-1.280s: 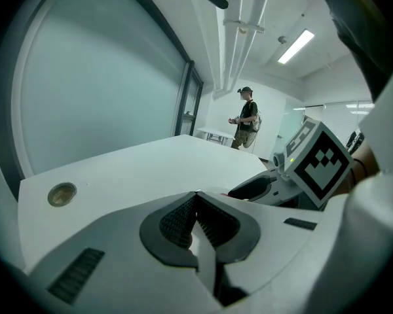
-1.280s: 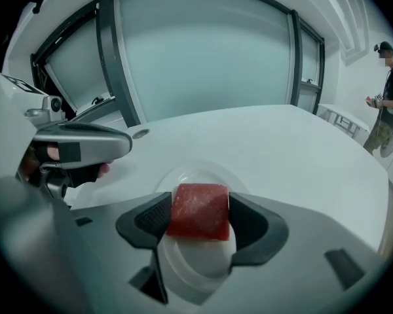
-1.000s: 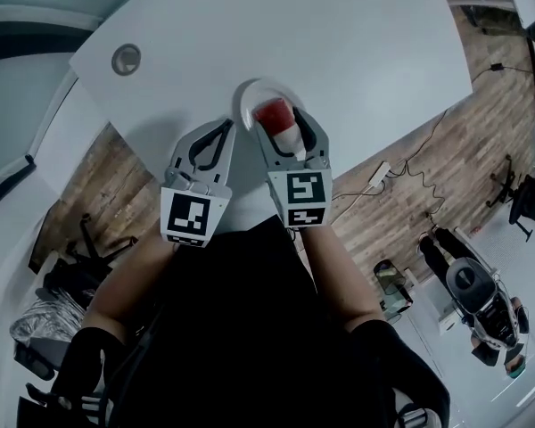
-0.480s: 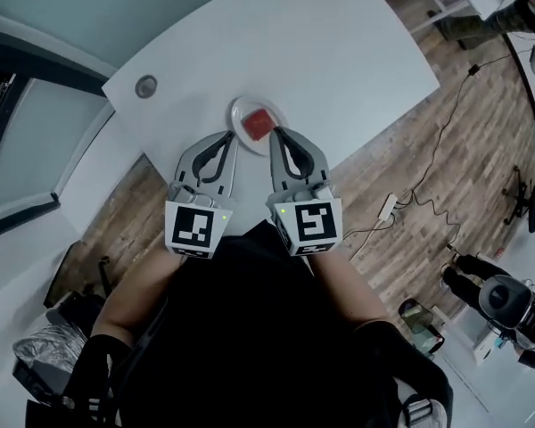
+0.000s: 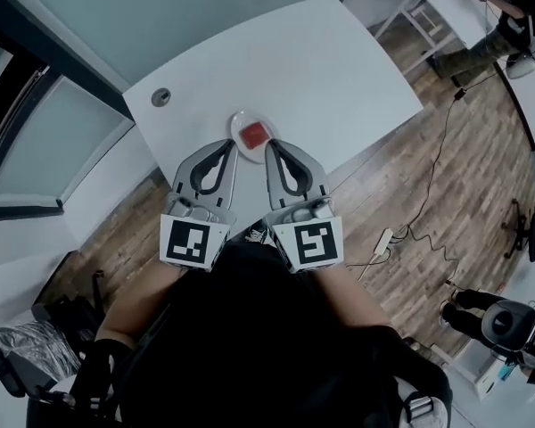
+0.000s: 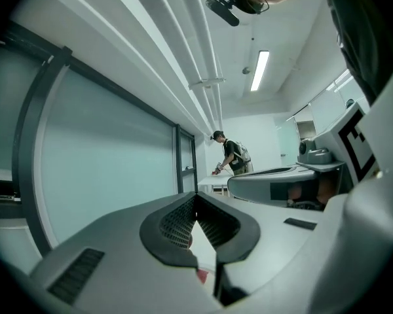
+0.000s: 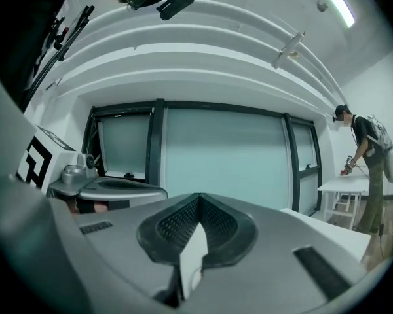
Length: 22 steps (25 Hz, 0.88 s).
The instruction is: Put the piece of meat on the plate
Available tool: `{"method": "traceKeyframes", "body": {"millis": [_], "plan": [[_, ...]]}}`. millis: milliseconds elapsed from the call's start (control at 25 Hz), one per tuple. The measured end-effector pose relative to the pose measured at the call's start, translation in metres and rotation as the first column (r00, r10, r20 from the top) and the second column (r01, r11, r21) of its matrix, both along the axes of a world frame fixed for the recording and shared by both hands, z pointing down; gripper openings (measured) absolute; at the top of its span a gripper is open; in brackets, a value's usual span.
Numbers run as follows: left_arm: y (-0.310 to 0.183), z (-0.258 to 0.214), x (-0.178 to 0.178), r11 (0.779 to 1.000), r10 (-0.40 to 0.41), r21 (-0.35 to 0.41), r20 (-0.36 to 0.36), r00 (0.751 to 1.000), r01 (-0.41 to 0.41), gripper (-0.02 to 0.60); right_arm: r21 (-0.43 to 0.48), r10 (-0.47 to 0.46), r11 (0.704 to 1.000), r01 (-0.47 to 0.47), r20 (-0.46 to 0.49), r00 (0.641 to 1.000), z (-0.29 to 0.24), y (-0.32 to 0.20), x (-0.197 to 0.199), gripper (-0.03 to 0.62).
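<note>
1. The task is judged finished, as far as can be seen: the flat red, roughly square piece of meat (image 5: 253, 134) lies on the small round white plate (image 5: 235, 123), wholly inside its rim.
2. The plate is set on the white tabletop (image 5: 294, 69), close to the edge nearest the person and well apart from the round grey cable port (image 5: 161, 97) let into the surface.
3. The left gripper (image 5: 227, 144) is carried empty. In the left gripper view its dark ribbed fingers (image 6: 173, 224) are pressed together at the tips, with nothing between them.
4. The right gripper (image 5: 273, 146) is likewise closed on nothing. Its fingers (image 7: 173, 226) meet at the tips, and only the far glass wall is seen beyond them.
5. Both grippers are held side by side in front of the person. In the head view their tips overlap the near rim of the plate, yet both gripper views look out level across the room, so the grippers are judged to be well above the plate, not touching it.
6. No placing step is judged to be left, since the meat is held by neither gripper.
7. The meat is seen as an even red block with fairly straight sides, lying flat near the middle of the plate. It is too small in the head view for its texture to be told.
</note>
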<state>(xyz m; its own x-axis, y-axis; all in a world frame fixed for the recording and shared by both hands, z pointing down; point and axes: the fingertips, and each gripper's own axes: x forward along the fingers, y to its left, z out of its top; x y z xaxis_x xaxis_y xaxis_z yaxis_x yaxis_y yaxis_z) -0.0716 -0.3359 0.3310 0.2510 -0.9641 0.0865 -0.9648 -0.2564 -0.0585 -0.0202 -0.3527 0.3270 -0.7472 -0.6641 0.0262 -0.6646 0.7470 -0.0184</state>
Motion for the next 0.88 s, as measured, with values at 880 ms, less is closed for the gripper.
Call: {"method": "traceKeyframes", "body": {"millis": [880], "plan": [[0.022, -0.022, 0.013, 0.998, -0.035, 0.058, 0.020, 0.999, 0.033, 0.003, 0.079, -0.045, 0.996, 0.043, 0.017, 0.999, -0.027, 0.023, 0.010, 0.003]]}}
